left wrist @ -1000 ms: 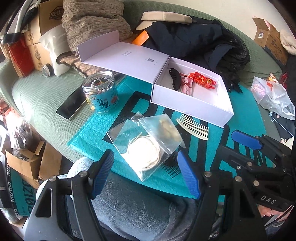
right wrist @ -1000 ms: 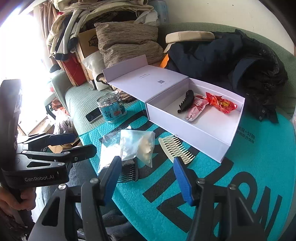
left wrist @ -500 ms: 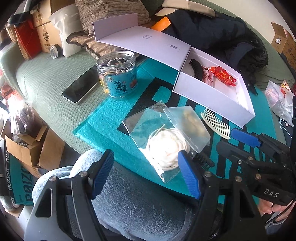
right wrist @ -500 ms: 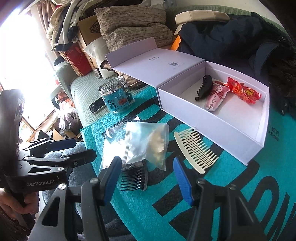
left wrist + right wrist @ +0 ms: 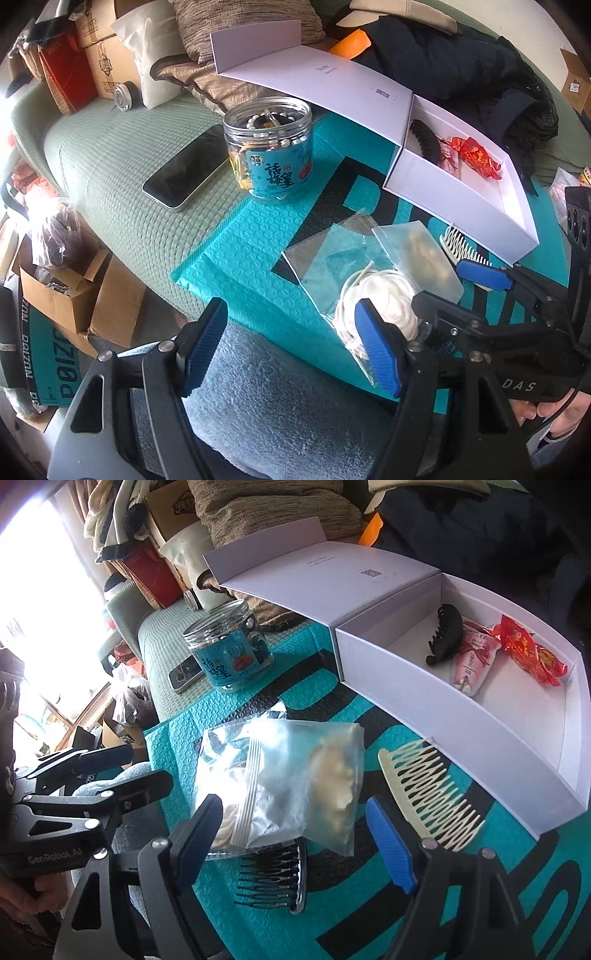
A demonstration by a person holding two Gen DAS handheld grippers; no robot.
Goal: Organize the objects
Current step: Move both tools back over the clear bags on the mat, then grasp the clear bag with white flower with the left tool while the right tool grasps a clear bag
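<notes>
Right wrist view: the biggest thing is the teal padded mat (image 5: 258, 934) with black lettering, spread over a green quilted cushion (image 5: 159, 635). On the mat's far right stands a white box (image 5: 436, 709) with its lid (image 5: 325, 576) folded back flat to the left. Inside the box lie a black hair claw (image 5: 445, 633), a pink packet (image 5: 471, 661) touching it, and a red snack wrapper (image 5: 532, 653) beside that.

Left of the box stands a clear jar (image 5: 229, 646) with a blue label, its top open, and a phone (image 5: 184, 675) lies on the cushion just behind it. Nearer the camera, two clear zip bags (image 5: 291, 775) overlap on the mat, with pale, whitish contents. A cream comb (image 5: 428, 794) lies to their right, close to the box's front wall. A smaller black comb (image 5: 277, 878) lies partly tucked under the bags' near edge.

The right gripper (image 5: 295, 842) hangs over the near edge of the bags, its jaws opening; the black comb and the bags' lower corner lie between the blue pads, neither pad pressing on them. The cream comb lies just outside the right-hand pad.

In the left wrist view, the left gripper (image 5: 291, 350) is parted about halfway and holds nothing. Its right-hand pad sits over the bag with the white coil (image 5: 376, 306), and the other pad is over a grey fleecy cloth (image 5: 277, 406) at the mat's near edge.
</notes>
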